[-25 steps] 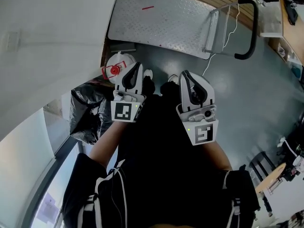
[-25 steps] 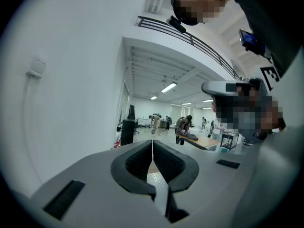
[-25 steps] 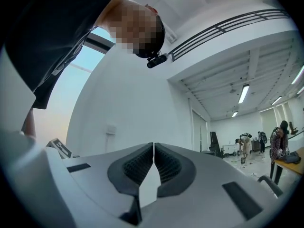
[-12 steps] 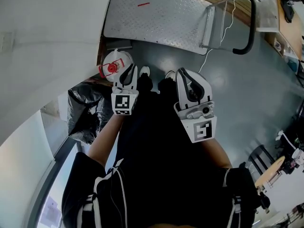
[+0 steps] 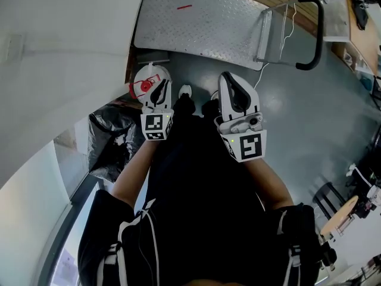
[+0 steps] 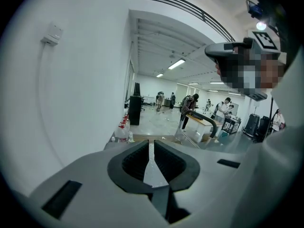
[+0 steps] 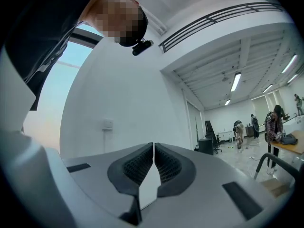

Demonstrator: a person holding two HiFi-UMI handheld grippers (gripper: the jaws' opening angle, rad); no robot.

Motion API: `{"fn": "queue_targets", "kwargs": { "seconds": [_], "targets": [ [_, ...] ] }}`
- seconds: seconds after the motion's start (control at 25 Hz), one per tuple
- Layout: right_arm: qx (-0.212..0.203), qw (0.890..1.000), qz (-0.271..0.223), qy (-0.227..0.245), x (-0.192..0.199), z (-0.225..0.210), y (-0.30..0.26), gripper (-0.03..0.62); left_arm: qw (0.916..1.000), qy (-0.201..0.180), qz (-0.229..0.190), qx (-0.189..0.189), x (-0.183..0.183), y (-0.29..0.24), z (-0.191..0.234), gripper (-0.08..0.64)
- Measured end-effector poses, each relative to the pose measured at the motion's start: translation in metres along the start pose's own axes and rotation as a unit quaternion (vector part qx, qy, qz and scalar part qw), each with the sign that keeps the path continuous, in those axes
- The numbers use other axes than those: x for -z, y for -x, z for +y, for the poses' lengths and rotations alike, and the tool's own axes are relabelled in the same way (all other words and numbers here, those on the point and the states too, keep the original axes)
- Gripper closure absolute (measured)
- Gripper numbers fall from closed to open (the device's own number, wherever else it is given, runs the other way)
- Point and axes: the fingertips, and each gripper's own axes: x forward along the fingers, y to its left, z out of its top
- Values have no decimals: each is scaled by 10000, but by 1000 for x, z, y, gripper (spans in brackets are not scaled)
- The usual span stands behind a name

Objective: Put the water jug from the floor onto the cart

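Observation:
The water jug [image 5: 147, 79], white with a red cap, stands on the grey floor by the wall, just before the cart's near-left corner. The cart [image 5: 202, 19] is a silver ribbed platform with a black handle [image 5: 317, 34] at its right end. My left gripper [image 5: 159, 89] is shut and empty, its tips over the jug's right side. My right gripper [image 5: 228, 79] is also shut and empty, a little to the right above the floor. In the left gripper view the shut jaws [image 6: 151, 145] point toward the cart [image 6: 159, 138]; a clear red-capped container [image 6: 120, 130] stands by the wall.
A black rubbish bag [image 5: 112, 137] lies left of my legs against the white wall [image 5: 65, 52]. My shoes [image 5: 186, 92] stand between the jug and the cart's handle end. Desks and chairs [image 5: 357, 16] line the right side; people walk far off in the hall [image 6: 190, 106].
My left gripper has sunk and moved closer to the jug, looking smaller in the head view. My right gripper has shifted slightly forward. Both stayed shut.

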Motion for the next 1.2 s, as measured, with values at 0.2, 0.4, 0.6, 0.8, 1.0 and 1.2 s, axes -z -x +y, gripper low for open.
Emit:
{"fn": "queue_targets", "kwargs": {
  "seconds": [0.2,0.4,0.6,0.8,1.0,1.2],
  "targets": [
    [161,9998,34,-129,55,19,-29,572,9997,9,-249,58,18,-6,34,538],
    [258,9996,84,-31,78,19,-38,572,9971,-238,-722,86,-11,-1,29,538],
    [453,9986,250,118,104,11,-41,572,9914,-510,-1201,47,-37,-2,21,538],
    [421,9982,421,62,121,12,-40,572,9957,-226,-900,-9,-23,-7,27,538],
    [333,9982,490,105,137,16,-46,572,9983,-206,-535,62,-1,-18,31,538],
    [218,9980,550,202,148,20,-53,572,9996,17,-146,233,25,-32,37,538]
  ]
}}
